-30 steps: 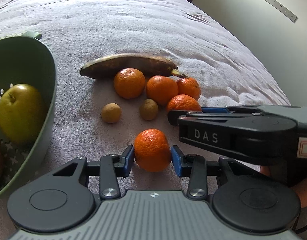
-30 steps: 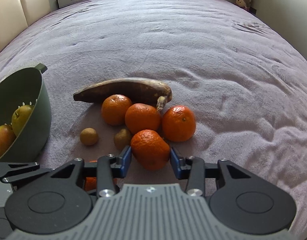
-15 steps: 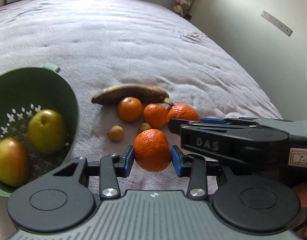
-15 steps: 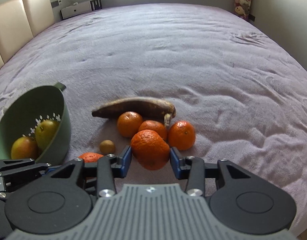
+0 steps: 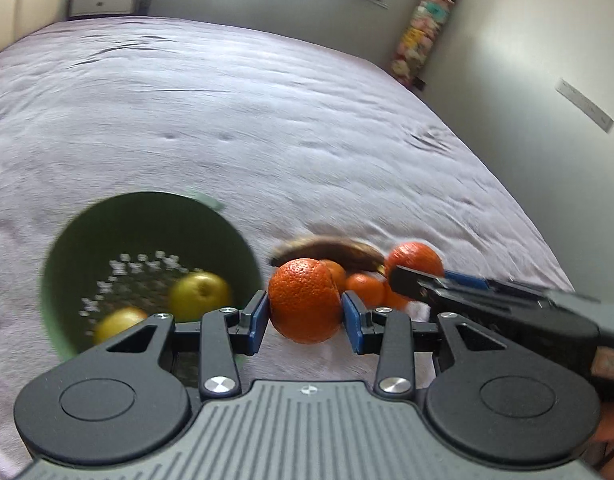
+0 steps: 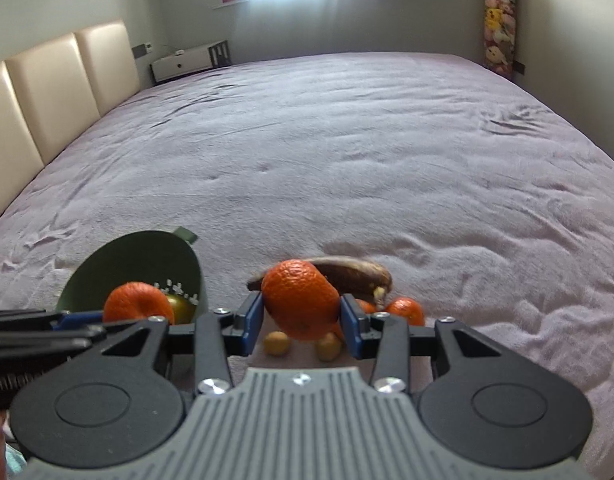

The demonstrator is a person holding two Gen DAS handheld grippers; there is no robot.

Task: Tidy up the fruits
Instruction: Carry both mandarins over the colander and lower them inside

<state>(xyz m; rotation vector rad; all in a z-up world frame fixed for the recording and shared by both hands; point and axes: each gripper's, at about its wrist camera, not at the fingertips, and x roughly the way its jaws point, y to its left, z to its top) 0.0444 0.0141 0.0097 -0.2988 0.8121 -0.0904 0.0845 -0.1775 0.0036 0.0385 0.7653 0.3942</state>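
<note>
My left gripper (image 5: 305,320) is shut on an orange (image 5: 305,300), held in the air just right of the green colander (image 5: 147,216), which holds two apples (image 5: 201,290). My right gripper (image 6: 302,320) is shut on another orange (image 6: 301,300), also raised above the bed. On the bed below lie a brown banana (image 6: 355,274), more oranges (image 6: 405,310) and two small brown fruits (image 6: 278,343). The left gripper's orange shows in the right wrist view (image 6: 138,303) in front of the colander (image 6: 135,260).
The fruit and colander sit on a wide purple bedspread (image 6: 347,152). A cream headboard (image 6: 47,92) runs along the left. A wall is close on the right, with a hanging toy holder (image 6: 499,20) in the far corner.
Both grippers have risen well above the bed, each carrying its orange. The left one has swung left toward the colander, which now sits nearer the middle of its view.
</note>
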